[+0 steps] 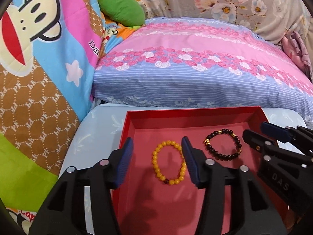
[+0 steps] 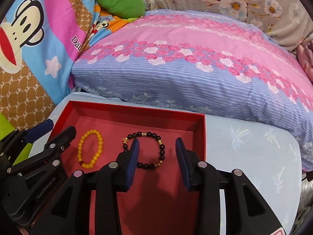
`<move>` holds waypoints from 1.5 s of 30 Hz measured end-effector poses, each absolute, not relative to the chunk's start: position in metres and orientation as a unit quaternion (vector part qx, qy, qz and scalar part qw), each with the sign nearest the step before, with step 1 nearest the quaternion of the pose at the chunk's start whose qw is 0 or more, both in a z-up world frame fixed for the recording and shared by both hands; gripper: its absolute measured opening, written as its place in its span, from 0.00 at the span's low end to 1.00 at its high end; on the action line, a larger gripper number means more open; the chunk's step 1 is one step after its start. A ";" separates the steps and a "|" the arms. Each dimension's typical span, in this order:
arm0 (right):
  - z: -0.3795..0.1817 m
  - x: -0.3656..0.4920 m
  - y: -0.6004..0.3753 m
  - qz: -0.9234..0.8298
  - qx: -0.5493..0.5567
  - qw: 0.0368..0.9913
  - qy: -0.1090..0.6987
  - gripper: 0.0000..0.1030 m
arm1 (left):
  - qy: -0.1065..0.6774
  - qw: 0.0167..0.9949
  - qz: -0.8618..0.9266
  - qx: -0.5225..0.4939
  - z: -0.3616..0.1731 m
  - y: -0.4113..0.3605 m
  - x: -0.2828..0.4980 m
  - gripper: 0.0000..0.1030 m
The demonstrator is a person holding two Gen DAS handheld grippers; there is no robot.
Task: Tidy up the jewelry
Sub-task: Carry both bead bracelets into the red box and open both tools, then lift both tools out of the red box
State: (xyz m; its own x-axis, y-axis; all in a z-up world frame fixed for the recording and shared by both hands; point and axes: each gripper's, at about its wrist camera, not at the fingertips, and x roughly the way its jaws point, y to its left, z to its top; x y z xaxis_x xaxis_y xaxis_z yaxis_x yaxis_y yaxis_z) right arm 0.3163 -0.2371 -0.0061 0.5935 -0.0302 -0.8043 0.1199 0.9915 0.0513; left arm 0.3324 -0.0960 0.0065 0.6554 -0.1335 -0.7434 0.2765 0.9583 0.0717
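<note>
Red tray sits on a light blue floral-print surface at the foot of a pink/blue rose-print pillow; can't tell what carries that surface. Two bracelets lie flat on the tray floor, well apart from each other, both loose, neither gripped. Yellow bead bracelet is toward the tray's left side, dark bead bracelet with gold charms toward its right side, nearer the far wall. Left tongs are spread wide above the tray; its right pad overlaps the yellow bracelet's right edge in the left wrist view, contact unclear. Right tongs also spread wide over the tray's right half, left pad overlapping the dark bracelet's loop, right pad near the tray's right wall, nothing clamped. Monkey-print quilt lies left, green cushion behind it.
</note>
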 end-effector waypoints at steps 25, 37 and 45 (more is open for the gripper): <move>0.065 0.124 -0.190 -0.021 0.058 0.924 0.376 0.51 | 0.384 0.915 -0.104 0.072 0.059 -0.060 0.168 0.58; 0.050 0.070 -0.177 -0.019 0.075 0.915 0.397 0.51 | 0.409 0.905 -0.104 0.060 0.046 -0.045 0.117 0.58; 0.039 0.050 -0.174 -0.023 0.079 0.909 0.408 0.51 | 0.419 0.900 -0.100 0.064 0.035 -0.042 0.097 0.58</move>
State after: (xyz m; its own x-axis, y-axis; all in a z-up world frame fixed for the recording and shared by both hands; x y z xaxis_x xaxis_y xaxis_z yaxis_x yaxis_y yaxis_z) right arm 0.0503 -0.1742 0.0390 0.6662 0.0226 -0.7454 0.1068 0.9864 0.1253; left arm 0.0975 -0.0416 0.0354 0.6283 -0.1260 -0.7677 0.2336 0.9718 0.0316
